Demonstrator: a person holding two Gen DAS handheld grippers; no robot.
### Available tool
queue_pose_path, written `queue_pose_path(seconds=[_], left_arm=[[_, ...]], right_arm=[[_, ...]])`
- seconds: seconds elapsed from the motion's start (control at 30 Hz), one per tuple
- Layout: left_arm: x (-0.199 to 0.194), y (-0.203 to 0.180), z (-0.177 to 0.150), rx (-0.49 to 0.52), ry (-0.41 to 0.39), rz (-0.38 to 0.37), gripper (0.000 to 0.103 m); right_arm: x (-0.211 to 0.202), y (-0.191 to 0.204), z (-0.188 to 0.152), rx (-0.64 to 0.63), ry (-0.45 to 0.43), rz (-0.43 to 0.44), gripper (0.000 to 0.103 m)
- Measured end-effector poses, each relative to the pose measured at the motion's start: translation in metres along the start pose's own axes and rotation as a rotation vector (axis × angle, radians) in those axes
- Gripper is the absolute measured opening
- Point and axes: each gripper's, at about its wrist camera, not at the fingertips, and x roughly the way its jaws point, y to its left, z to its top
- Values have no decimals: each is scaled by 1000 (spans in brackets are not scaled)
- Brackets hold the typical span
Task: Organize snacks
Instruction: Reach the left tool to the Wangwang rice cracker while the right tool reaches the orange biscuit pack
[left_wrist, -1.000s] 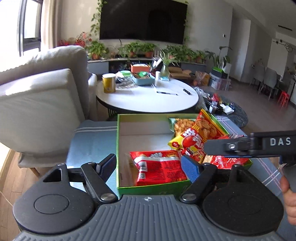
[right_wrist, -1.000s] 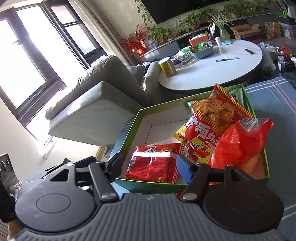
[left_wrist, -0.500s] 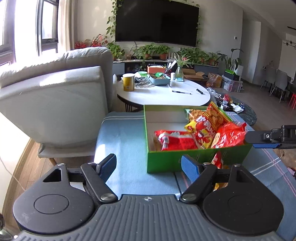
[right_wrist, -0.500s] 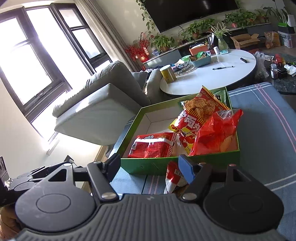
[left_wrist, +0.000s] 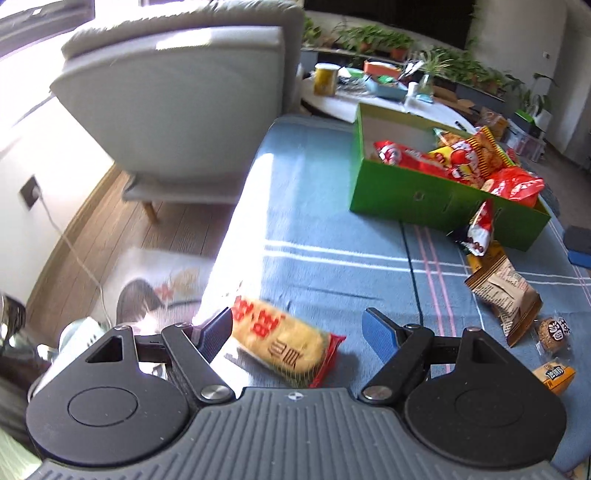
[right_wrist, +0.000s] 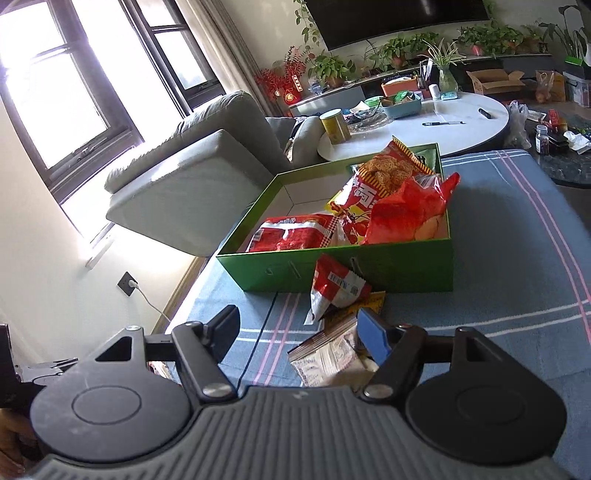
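Yellow-wrapped snack pack (left_wrist: 282, 341) with red lettering and a red crimped end: lies flat on the blue striped cloth (left_wrist: 325, 236) near its sunlit edge, long axis slanting from upper left to lower right in the left wrist view, red end toward the lower right. It sits between the spread jaws of the left gripper (left_wrist: 297, 326), closer to the left finger; pads not pressing on it.

Brown-and-white packet (right_wrist: 332, 354): flat on the cloth, beside the blue pad of the right gripper (right_wrist: 299, 330), jaws released, nothing clenched. A red-and-white packet (right_wrist: 338, 286) leans against the front wall of the green box (right_wrist: 406, 266).

Green box: open-topped, on the same cloth, holding a red packet (right_wrist: 291, 234), a yellow-red crisp bag (right_wrist: 373, 184) and a red bag (right_wrist: 406, 210).

Two small wrapped snacks (left_wrist: 554, 332) lie at the cloth's right side.

Room: grey sofa (right_wrist: 192, 173), round white table (right_wrist: 443, 125), potted plants, dark wall screen, wooden floor.
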Motion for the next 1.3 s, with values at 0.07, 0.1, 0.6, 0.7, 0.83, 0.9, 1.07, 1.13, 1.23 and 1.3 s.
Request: queue_pose_path(seconds=[0.07, 0.1, 0.6, 0.7, 0.83, 0.9, 1.07, 1.13, 1.23, 1.3], left_arm=[[4, 2, -2, -29, 27, 14, 75], [6, 2, -3, -40, 39, 24, 75], [51, -22, -4, -12, 93, 76, 75], [47, -36, -12, 73, 78, 36, 72], [41, -45, -19, 119, 66, 23, 72], [37, -47, -22, 126, 61, 26, 72], [28, -49, -27, 142, 50, 26, 72], [26, -51, -29, 156, 44, 35, 72], [25, -54, -31, 168, 44, 44, 72], [26, -55, -33, 172, 47, 49, 72]], right_arm=[[-2, -2, -5, 9, 3, 2, 78], [-3, -2, -7, 13, 3, 3, 78], [-18, 0, -49, -174, 107, 15, 78], [-21, 3, -61, -224, 126, 26, 79], [-26, 11, -79, -346, 137, 20, 80], [-28, 14, -86, -404, 140, 6, 80], [-31, 26, -103, -601, 147, -30, 82], [-28, 31, -112, -697, 156, -78, 82], [-16, 37, -126, -827, 160, -168, 82], [-7, 41, -131, -887, 150, -207, 82]])
